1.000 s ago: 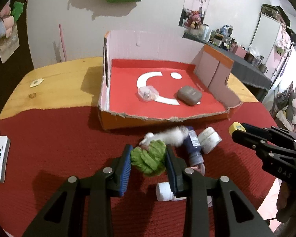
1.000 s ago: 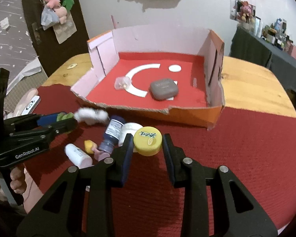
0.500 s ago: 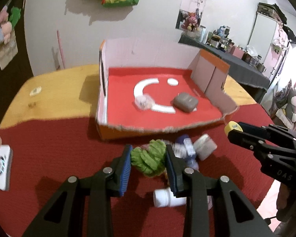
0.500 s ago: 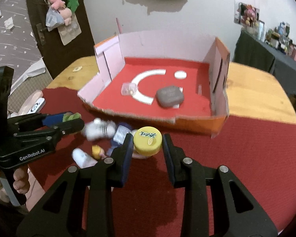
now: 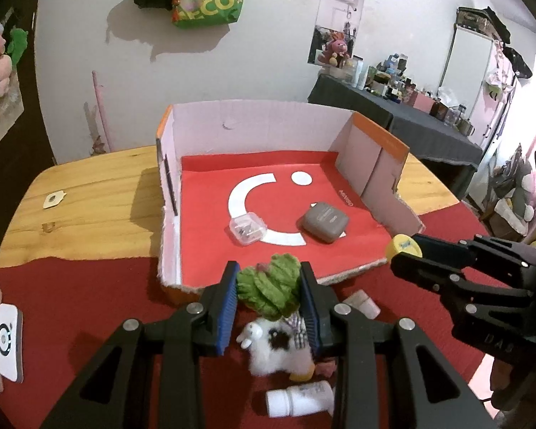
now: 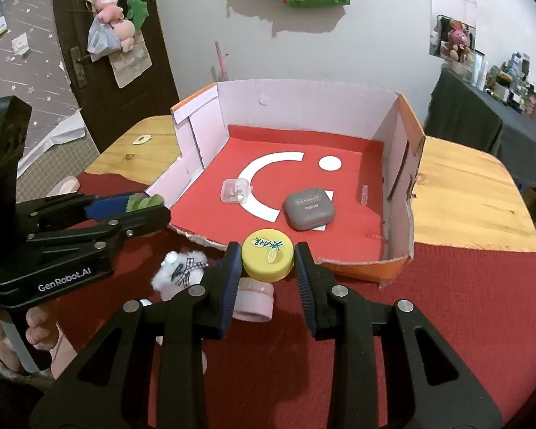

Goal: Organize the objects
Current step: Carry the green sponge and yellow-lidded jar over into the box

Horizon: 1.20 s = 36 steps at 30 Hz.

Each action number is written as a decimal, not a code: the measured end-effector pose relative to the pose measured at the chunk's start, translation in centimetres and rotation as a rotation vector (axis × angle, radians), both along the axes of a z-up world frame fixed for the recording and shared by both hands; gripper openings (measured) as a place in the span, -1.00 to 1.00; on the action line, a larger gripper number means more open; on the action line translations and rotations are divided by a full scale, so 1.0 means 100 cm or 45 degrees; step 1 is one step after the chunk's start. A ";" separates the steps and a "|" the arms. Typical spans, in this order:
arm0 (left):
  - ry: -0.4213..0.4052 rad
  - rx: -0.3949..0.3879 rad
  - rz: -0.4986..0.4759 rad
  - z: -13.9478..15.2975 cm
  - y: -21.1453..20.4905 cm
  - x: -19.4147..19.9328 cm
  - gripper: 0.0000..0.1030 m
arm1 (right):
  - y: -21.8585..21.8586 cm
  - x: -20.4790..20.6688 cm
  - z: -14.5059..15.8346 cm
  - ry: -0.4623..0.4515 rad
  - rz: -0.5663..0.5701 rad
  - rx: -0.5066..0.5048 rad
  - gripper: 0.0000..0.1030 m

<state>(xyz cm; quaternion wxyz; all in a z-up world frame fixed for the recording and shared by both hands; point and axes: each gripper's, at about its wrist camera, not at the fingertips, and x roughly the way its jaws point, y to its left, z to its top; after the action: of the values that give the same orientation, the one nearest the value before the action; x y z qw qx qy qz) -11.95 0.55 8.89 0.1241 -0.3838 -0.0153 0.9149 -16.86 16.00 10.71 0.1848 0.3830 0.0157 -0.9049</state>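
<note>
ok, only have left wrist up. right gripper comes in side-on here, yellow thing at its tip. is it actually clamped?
Observer: Yes. In the right wrist view the right gripper is shut on the yellow cap, one pad on each side.
Operator: anything printed on it?
Observer: The cap's top carries dark characters and a lemon-slice picture.
Operator: what's under it? my view is blocked there.
Observer: A pink tape roll lies on the red cloth just below the cap, partly behind the right gripper's left finger.
Operator: and the door side?
Observer: Plush toys hang on the dark door at upper left.
</note>
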 end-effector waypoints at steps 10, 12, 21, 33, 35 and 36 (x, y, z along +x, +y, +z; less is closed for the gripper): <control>-0.058 0.012 -0.016 -0.005 0.001 -0.027 -0.33 | 0.002 -0.028 -0.004 -0.073 0.015 -0.023 -0.44; -0.076 0.013 -0.021 -0.008 0.001 -0.032 -0.33 | 0.001 -0.033 -0.006 -0.089 0.020 -0.023 -0.43; -0.167 -0.010 -0.029 -0.029 0.004 -0.057 -0.33 | -0.005 -0.053 -0.021 -0.162 0.053 -0.020 -0.44; -0.238 -0.029 -0.054 -0.044 0.007 -0.077 -0.33 | -0.010 -0.077 -0.042 -0.285 0.089 -0.028 -0.43; -0.247 -0.033 -0.057 -0.046 0.007 -0.080 -0.33 | -0.011 -0.080 -0.044 -0.297 0.093 -0.022 -0.43; -0.251 -0.035 -0.058 -0.047 0.008 -0.081 -0.33 | -0.011 -0.081 -0.046 -0.304 0.095 -0.020 -0.43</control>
<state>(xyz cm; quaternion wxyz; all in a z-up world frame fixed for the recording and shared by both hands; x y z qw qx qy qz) -20.03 1.33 4.17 0.1377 -0.4738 -0.0061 0.8698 -25.00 14.94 6.14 0.2219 0.4859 0.0008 -0.8454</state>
